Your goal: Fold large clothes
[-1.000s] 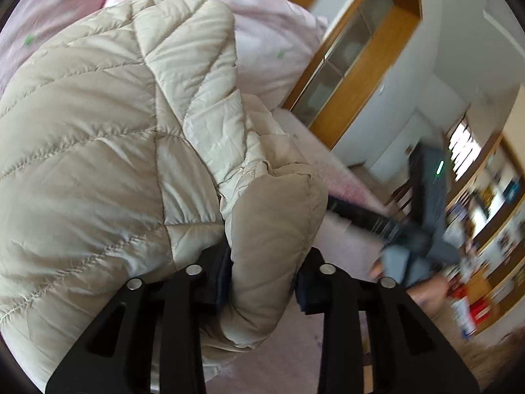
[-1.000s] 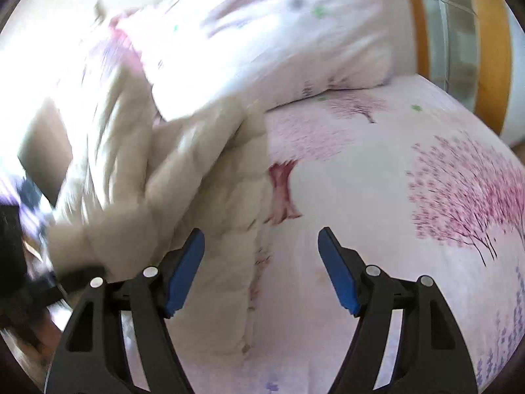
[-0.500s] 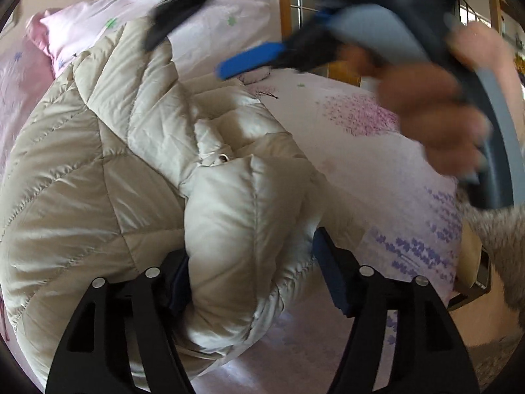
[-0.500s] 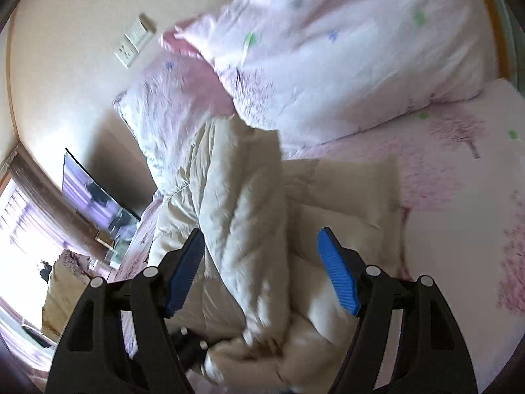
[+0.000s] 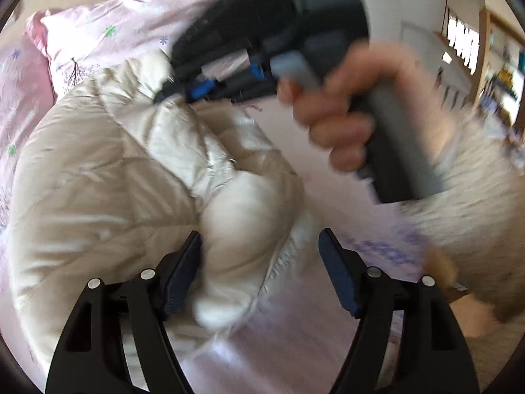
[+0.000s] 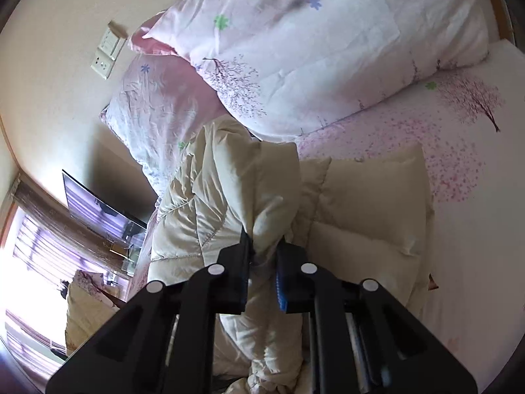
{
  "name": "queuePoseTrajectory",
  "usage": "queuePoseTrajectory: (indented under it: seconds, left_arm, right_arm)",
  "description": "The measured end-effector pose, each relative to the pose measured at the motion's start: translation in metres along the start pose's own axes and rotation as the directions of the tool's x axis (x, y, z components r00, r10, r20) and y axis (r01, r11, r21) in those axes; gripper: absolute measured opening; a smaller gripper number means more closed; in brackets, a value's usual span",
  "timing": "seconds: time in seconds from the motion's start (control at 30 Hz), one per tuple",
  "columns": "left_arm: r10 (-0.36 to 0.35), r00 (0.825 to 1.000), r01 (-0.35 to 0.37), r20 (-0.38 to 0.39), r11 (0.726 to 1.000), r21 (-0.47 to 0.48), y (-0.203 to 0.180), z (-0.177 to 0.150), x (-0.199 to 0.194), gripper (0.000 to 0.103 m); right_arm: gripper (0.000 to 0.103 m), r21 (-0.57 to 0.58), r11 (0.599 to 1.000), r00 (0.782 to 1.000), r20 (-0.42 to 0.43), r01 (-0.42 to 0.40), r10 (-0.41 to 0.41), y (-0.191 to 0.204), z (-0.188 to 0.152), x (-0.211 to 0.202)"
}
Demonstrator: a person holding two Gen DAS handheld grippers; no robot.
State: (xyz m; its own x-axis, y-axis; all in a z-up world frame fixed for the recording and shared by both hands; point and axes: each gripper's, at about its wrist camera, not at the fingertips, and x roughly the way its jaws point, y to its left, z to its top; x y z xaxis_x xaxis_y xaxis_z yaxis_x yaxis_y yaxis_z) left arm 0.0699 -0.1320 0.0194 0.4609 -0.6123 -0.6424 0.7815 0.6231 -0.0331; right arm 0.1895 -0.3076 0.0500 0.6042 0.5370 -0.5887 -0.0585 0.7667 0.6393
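Right tongs (image 6: 264, 262), gaping half a second ago, now clenched on a ridge of the cream puffer jacket (image 6: 226, 197) mid-frame on the bed (image 6: 475, 229); left tongs (image 5: 259, 275) released around a sleeve bulge: grip handover, fold continuing.

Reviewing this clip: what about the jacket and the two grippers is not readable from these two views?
- Left wrist: right gripper motion-blurred; its grip unreadable there.
- Left wrist: left gripper open around a jacket bulge; contact unclear.
- Right wrist: jacket's lower part hidden behind the right gripper.
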Motion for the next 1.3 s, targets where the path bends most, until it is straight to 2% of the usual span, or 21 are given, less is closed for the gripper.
queuePoseTrajectory:
  seconds: [0.03,0.1,0.13,0.23,0.3,0.47,0.67,0.73,0.97,1.17,1.23,1.3]
  left_arm:
    - [-0.046,0.999,0.046,0.017,0.998,-0.031,0.008,0.003,-0.018,0.074]
    - [-0.070,0.996,0.075,0.060,0.995,-0.073,0.024,0.006,-0.041,0.076]
    - [-0.052,0.995,0.061,0.089,0.993,-0.101,0.037,0.009,-0.052,0.077]
    - [0.098,0.985,-0.068,0.140,0.977,-0.200,0.079,0.014,-0.073,0.077]
    - [0.158,0.981,-0.119,0.111,0.948,-0.295,0.114,0.014,-0.071,0.077]
    - [0.173,0.984,-0.147,0.030,0.906,-0.397,0.147,0.008,-0.056,0.076]
    - [0.152,0.988,-0.138,0.008,0.915,-0.379,0.140,0.004,-0.037,0.076]
    - [0.143,0.990,-0.136,-0.008,0.918,-0.372,0.150,0.011,-0.019,0.076]
    - [0.099,0.994,-0.108,-0.044,0.912,-0.396,0.156,0.004,-0.002,0.077]
    - [0.089,0.990,-0.121,-0.106,0.931,-0.343,0.150,0.006,0.018,0.077]
    - [0.097,0.986,-0.135,-0.133,0.938,-0.318,0.148,0.007,0.024,0.077]
    - [0.103,0.984,-0.143,-0.145,0.941,-0.307,0.149,0.008,0.026,0.077]
  right_arm:
    - [0.014,0.006,1.000,1.000,-0.001,-0.001,0.001,-0.002,0.000,0.000]
    - [0.014,0.017,1.000,1.000,-0.004,-0.005,0.005,-0.005,-0.001,-0.001]
    - [0.014,0.021,1.000,1.000,-0.005,-0.008,0.008,-0.006,0.000,0.000]
    - [0.014,0.027,1.000,1.000,-0.012,-0.012,0.012,-0.008,0.000,0.001]
    - [0.014,0.037,0.999,1.000,-0.016,-0.015,0.015,-0.010,0.001,0.003]
    - [0.014,0.070,0.997,1.000,-0.025,0.019,-0.018,-0.021,0.002,0.006]
    - [0.014,0.098,0.993,0.997,-0.043,0.066,-0.062,-0.036,0.002,0.010]
    - [0.014,0.097,0.991,0.995,-0.049,0.088,-0.083,-0.038,0.001,0.010]
    - [0.014,0.127,0.983,0.990,-0.055,0.134,-0.128,-0.050,-0.005,0.011]
    - [0.014,0.167,0.976,0.990,-0.039,0.140,-0.135,-0.065,-0.016,0.010]
    - [0.014,0.163,0.976,0.990,-0.040,0.142,-0.137,-0.067,-0.018,0.011]
    - [0.021,0.142,0.978,0.988,-0.036,0.153,-0.149,-0.062,-0.017,0.007]
